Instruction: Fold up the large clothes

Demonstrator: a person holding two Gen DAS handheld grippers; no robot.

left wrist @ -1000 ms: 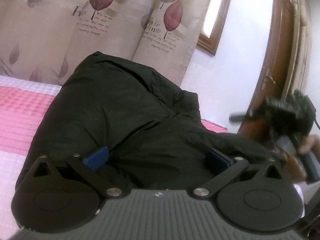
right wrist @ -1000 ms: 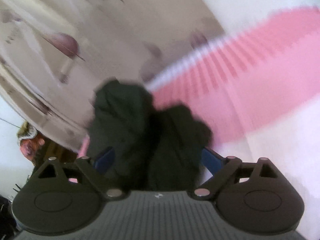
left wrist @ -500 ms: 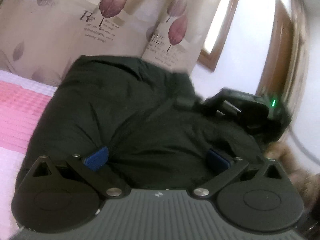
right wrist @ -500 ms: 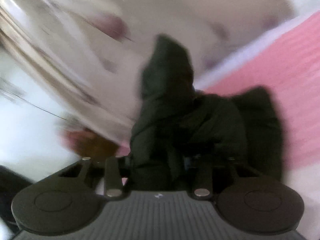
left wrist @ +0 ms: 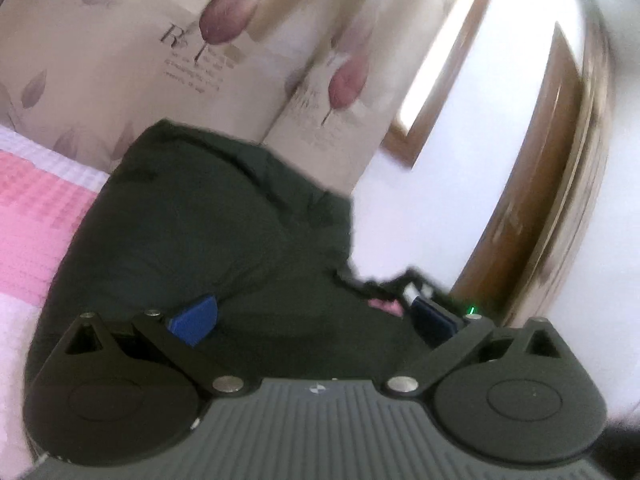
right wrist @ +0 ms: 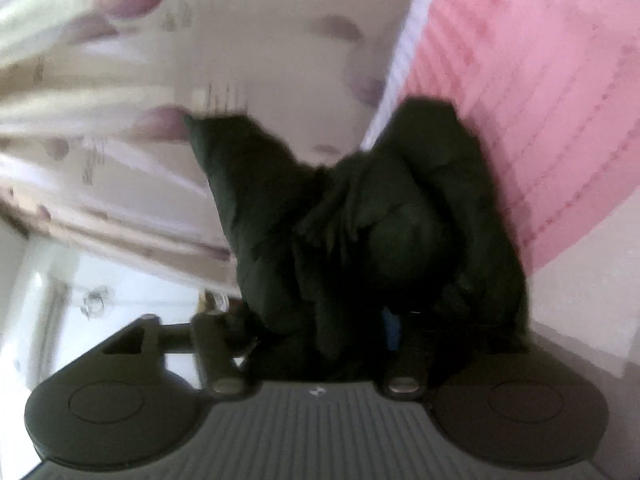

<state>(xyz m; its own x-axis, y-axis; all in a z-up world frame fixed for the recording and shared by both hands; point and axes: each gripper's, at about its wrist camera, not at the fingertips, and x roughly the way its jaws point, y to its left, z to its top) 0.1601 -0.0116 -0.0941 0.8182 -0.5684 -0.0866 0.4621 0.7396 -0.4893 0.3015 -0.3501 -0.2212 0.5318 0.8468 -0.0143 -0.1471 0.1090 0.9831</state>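
Through the left wrist camera, my left gripper sits low in the frame with its blue pads spread wide and nothing between them. The dark coat fills the middle of the frame as a puffed heap on the pink bedspread, which shows at the left edge. At lower right, just past my right-hand pad, I see part of the other tool with a small green light at the coat's near edge. Behind the coat hangs a beige curtain printed with purple leaves; a large "R" and some lines of small script sit at upper left, too blurred for me to read further. A wooden door stands at the right.

Through the right wrist camera, the frame is smeared, but my right gripper has its fingers drawn in close, pinching a thick bunch of the coat that rises from the jaws toward the frame's centre. The bedspread fills the upper right, the curtain the upper left.

I judge I am at the gathering step: one edge is gripped, the fold not yet laid. Next I need my left tongs to close on a matching edge, then carry both across together. The fabric is bulky and will probably spring back.
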